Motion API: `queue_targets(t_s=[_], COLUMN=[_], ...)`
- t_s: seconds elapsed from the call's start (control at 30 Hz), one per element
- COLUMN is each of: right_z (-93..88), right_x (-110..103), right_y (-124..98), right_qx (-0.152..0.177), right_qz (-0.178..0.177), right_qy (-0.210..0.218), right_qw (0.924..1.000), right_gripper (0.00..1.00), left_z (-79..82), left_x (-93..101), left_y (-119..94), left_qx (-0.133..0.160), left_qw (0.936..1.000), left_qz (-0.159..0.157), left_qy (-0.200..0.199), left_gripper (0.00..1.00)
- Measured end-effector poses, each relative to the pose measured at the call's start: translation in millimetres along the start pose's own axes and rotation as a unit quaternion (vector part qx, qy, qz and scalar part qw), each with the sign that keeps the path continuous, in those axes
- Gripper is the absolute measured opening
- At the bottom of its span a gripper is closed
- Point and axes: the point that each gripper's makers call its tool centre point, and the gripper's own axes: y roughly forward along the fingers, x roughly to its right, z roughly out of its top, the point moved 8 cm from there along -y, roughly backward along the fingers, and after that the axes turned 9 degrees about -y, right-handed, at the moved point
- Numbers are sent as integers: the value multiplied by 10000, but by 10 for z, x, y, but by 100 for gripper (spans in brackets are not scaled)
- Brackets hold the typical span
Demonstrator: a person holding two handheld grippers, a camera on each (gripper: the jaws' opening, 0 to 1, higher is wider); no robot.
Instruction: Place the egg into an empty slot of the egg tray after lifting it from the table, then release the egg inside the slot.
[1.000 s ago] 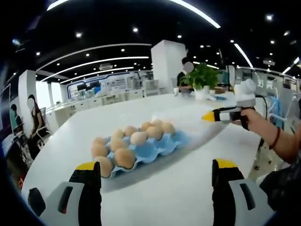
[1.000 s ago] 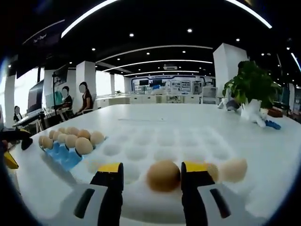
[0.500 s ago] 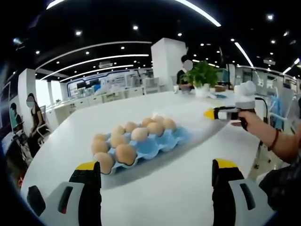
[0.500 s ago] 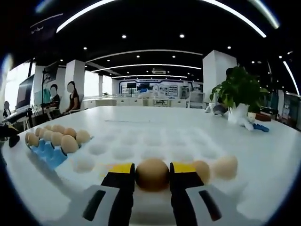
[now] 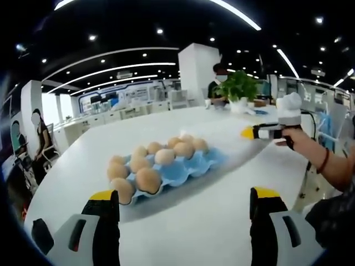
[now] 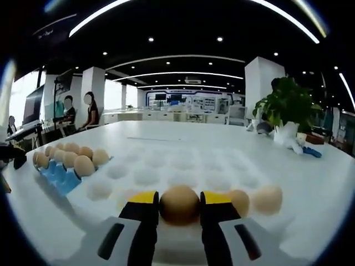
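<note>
A brown egg (image 6: 179,205) sits clamped between the yellow-tipped jaws of my right gripper (image 6: 179,196), low over a white moulded tray (image 6: 166,166) with many bare slots. I cannot tell whether the egg is clear of the surface. Two more eggs (image 6: 268,198) lie just right of it. The blue egg tray (image 5: 197,165) holds several eggs (image 5: 148,180), and its near-right slots are bare. My left gripper (image 5: 186,202) hovers open in front of that tray, holding nothing. The right gripper (image 5: 248,132) also shows at the far right, held by a hand (image 5: 297,141).
The blue tray (image 6: 55,174) lies to the left in the right gripper view. A potted plant (image 6: 288,105) stands at the table's far right. People sit beyond the table's left edge (image 6: 89,113), and one person (image 5: 219,83) stands behind the plant (image 5: 238,88).
The right gripper's jaws have closed from wide apart onto the brown egg and the view has shifted a little. The left gripper has stayed open in place.
</note>
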Motion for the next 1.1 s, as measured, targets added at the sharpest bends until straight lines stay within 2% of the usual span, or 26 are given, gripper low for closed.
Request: queue_targets(t_s=[0.23, 0.43, 1.0, 1.1], right_z=[7, 5, 234, 263], right_x=[-1, 1, -12, -39], right_y=[0, -26, -140, -143], right_qx=[-23, 10, 633, 648], right_qz=[-21, 7, -8, 10], right_qy=[58, 84, -95, -162], right_qw=[10000, 10000, 9980, 9978], right_gripper=[30, 30, 30, 30], left_z=[-13, 13, 21, 21], left_x=[13, -29, -16, -26], left_y=[2, -30, -35, -49], left_qx=[-54, 29, 66, 87], left_qw=[10000, 9999, 9999, 9999], left_qz=[2, 124, 74, 78], left_qy=[-3, -87, -56, -70], left_gripper=[99, 99, 99, 99])
